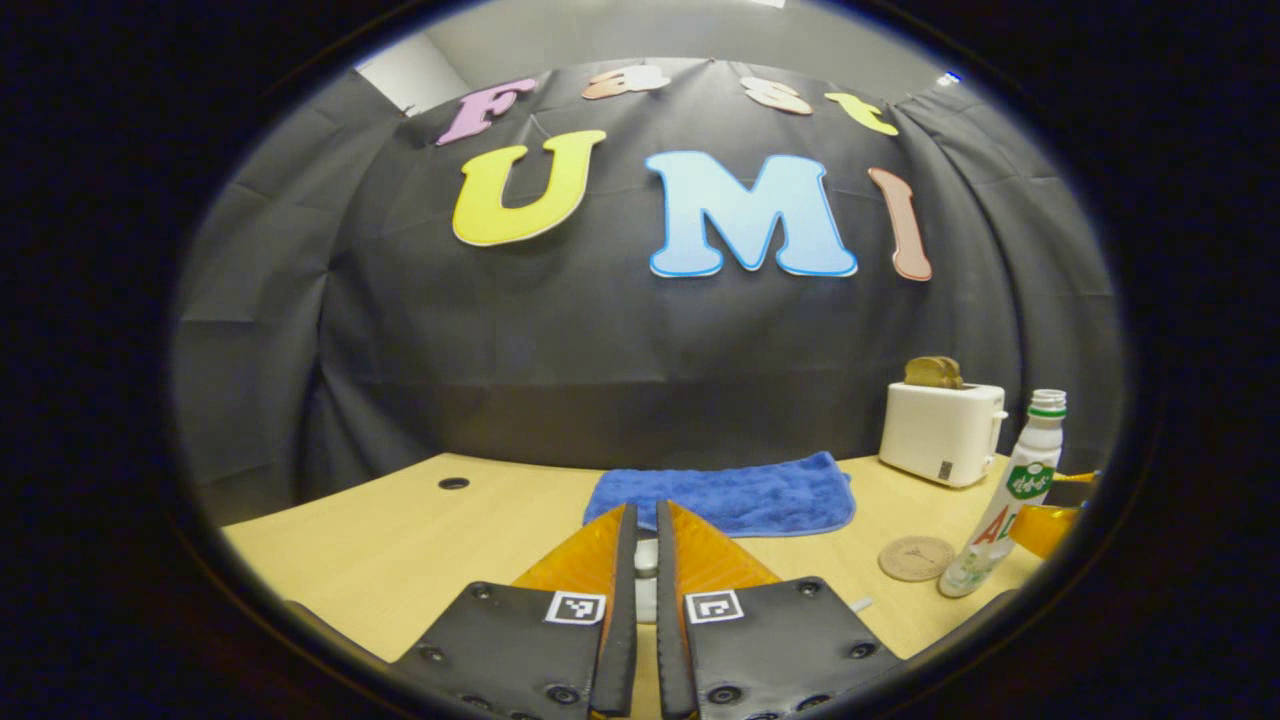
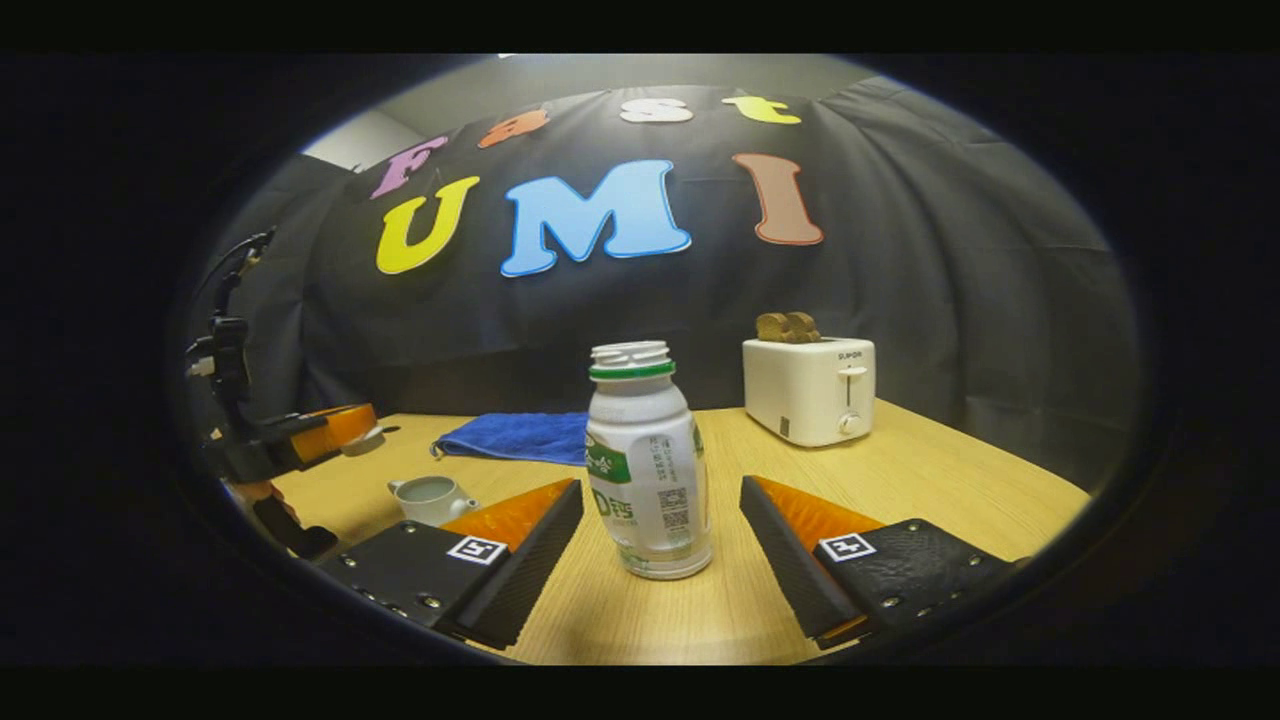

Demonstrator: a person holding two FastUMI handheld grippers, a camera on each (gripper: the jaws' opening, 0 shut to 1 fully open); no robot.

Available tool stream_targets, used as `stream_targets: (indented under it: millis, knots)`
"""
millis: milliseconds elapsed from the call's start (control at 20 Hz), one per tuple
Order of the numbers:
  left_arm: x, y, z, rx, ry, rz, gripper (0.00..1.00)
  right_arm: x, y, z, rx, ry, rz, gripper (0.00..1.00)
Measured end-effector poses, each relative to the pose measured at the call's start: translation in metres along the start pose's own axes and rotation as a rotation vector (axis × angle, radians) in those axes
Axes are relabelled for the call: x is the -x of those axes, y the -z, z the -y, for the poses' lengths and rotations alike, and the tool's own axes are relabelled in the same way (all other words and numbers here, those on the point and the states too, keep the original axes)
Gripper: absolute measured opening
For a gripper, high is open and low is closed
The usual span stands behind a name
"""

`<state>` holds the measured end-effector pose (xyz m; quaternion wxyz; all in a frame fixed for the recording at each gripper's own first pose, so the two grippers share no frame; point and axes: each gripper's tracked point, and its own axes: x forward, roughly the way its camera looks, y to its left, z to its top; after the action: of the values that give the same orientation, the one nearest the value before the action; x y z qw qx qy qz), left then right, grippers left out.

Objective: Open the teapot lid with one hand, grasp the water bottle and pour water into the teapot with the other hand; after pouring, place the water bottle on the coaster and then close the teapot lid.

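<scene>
A white water bottle (image 2: 648, 470) with a green neck ring stands upright on the table. My right gripper (image 2: 660, 490) is open, one finger on each side of the bottle and both apart from it. Left of it sits the small white teapot (image 2: 430, 497), its top uncovered. My left gripper (image 2: 355, 428) hovers above the teapot, shut on the teapot lid (image 2: 368, 438). In the left gripper view, the lid (image 1: 647, 558) shows as a white sliver between my nearly closed left gripper (image 1: 645, 512). The bottle (image 1: 1012, 495) stands at the right there, beside the round coaster (image 1: 916, 558).
A blue cloth (image 1: 730, 495) lies at the back of the wooden table (image 1: 400, 540). A white toaster (image 2: 810, 388) with toast in its slots stands at the back right. A cable hole (image 1: 453, 483) is in the table's far left.
</scene>
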<state>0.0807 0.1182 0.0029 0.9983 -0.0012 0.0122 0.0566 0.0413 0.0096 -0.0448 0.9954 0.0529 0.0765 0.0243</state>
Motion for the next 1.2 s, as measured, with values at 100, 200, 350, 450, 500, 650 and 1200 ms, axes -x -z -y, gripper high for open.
stream_targets:
  millis: [100, 200, 350, 450, 500, 650, 1200]
  knots:
    - [-0.001, 0.003, -0.016, 0.005, -0.014, -0.01, 0.19, -0.006, 0.003, -0.001, 0.015, 0.006, -0.01, 0.98]
    - [-0.002, 0.007, -0.029, 0.004, -0.03, -0.017, 0.19, -0.012, 0.006, -0.001, 0.029, 0.013, -0.021, 0.97]
    - [-0.001, 0.009, -0.041, 0.024, -0.031, -0.024, 0.19, -0.02, 0.013, 0.0, 0.044, 0.022, -0.043, 0.98]
    - [-0.001, 0.011, -0.043, 0.039, -0.024, -0.03, 0.19, -0.024, 0.016, 0.001, 0.05, 0.029, -0.059, 0.94]
    - [-0.002, 0.011, -0.044, 0.044, -0.02, -0.033, 0.19, -0.026, 0.018, 0.001, 0.049, 0.026, -0.066, 0.92]
    - [-0.002, 0.013, -0.047, 0.044, -0.022, -0.037, 0.19, -0.028, 0.021, -0.002, 0.056, 0.029, -0.075, 0.83]
    - [-0.002, 0.021, -0.051, 0.085, -0.012, -0.06, 0.19, -0.034, -0.016, -0.003, 0.42, 0.08, -0.024, 0.8]
